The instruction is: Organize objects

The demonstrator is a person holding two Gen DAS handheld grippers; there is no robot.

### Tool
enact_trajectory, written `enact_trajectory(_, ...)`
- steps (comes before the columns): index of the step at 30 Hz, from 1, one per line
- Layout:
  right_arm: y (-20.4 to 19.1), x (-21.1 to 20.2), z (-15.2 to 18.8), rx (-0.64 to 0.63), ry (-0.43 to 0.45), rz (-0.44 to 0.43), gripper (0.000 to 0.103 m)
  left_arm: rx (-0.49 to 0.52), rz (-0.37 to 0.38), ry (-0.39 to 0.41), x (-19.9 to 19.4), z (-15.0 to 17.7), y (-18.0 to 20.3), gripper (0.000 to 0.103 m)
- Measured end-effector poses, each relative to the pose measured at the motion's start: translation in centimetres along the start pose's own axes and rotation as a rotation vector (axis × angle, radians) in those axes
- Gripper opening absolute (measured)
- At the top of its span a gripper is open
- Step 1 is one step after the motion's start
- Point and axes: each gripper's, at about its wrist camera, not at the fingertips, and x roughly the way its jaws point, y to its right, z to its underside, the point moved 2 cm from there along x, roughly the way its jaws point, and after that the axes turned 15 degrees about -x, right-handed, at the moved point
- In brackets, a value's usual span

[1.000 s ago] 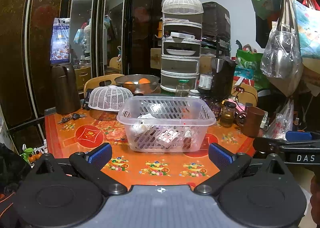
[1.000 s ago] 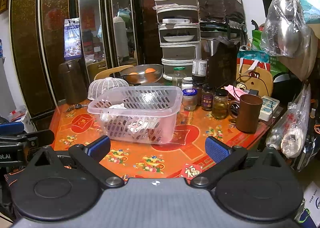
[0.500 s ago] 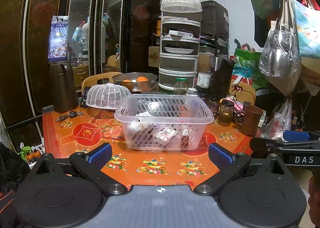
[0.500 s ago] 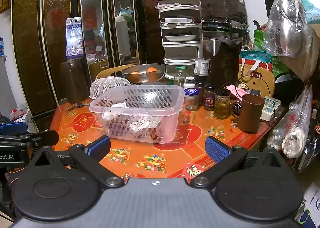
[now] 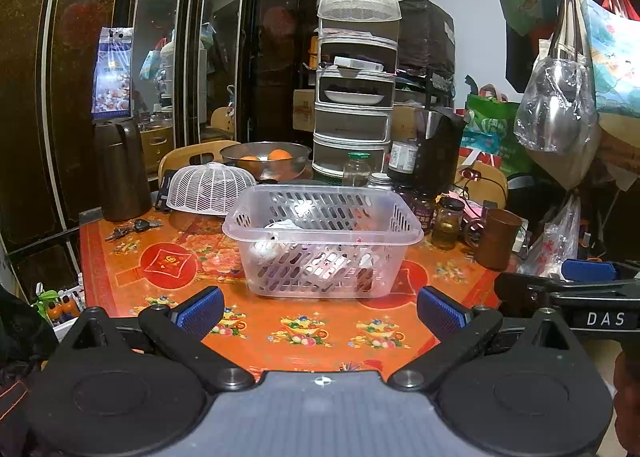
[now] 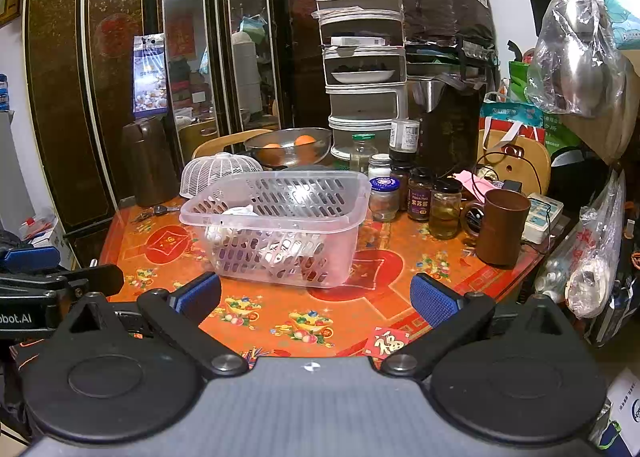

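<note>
- Bench [image 5: 132, 257] first: we see its orange flowered cloth spread under everything, with a clear slotted basket [image 5: 322, 241] sitting near its middle.
- Basket contents: small white and dark objects lie heaped on its floor; we cannot tell what each one is.
- Behind the basket stands a tall stack of grey food-cover tiers [image 5: 354, 97], a white mesh dome on top.
- Behind the basket and to its left, a dark brown jug [image 5: 120, 169] stands upright at the bench's far corner.
- Just behind the basket's left rear corner, a white mesh food cover [image 5: 208, 189] rests dome-up, and a steel bowl [image 5: 266, 161] holding oranges sits behind that.
- Right of the basket, a brown cup [image 6: 502, 231] stands well apart from it, near the bench's edge.
- Between the basket and the brown cup we count a cluster of glass jars [image 6: 420, 195], all upright.
- Left of the basket, a bunch of keys [image 5: 132, 227] lies flat near the jug.
- Our left tongs [image 5: 320, 311] hang in front of the basket, blue pads spread wide, nothing between them.
- Our right tongs [image 6: 316, 299] hang likewise in front of the basket, pads wide apart and holding nothing.
- In front of the basket, by the bench's near edge, lies a small red envelope [image 6: 386, 341].
</note>
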Motion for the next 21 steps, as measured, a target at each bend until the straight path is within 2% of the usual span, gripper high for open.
enact_trajectory(21,-0.03,0.11,0.04,0.003,-0.005,-0.003,0.103,-0.004,0.0,-0.012,0.62,0.28,-0.11,0.103)
